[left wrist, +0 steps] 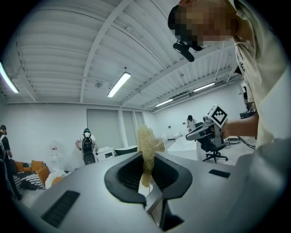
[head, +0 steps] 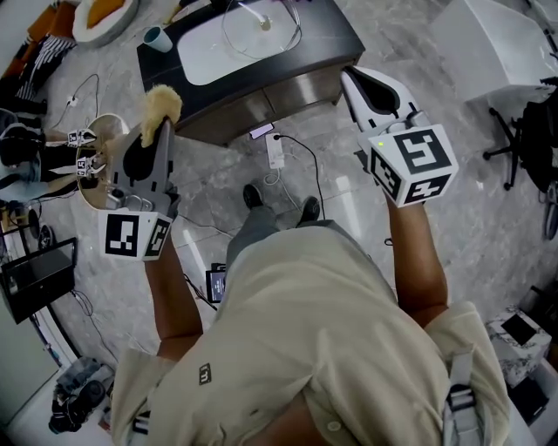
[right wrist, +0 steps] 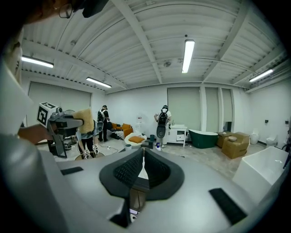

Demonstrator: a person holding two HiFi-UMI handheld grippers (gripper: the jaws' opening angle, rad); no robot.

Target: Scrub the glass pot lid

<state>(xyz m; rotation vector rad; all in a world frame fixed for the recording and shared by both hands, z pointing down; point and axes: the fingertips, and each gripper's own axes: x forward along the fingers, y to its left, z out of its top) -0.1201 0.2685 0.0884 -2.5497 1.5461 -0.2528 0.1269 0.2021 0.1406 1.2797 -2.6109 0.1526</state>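
Tan fibre scrubber pinched in my left gripper. Right gripper pressed together, empty. Glass lid on sink, 1 o'clock from scrubber; right gripper nearer.

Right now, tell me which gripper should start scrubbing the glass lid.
Left. The left gripper is shut on the tan scrubber; the right gripper is shut and empty. The glass lid lies in the sink.
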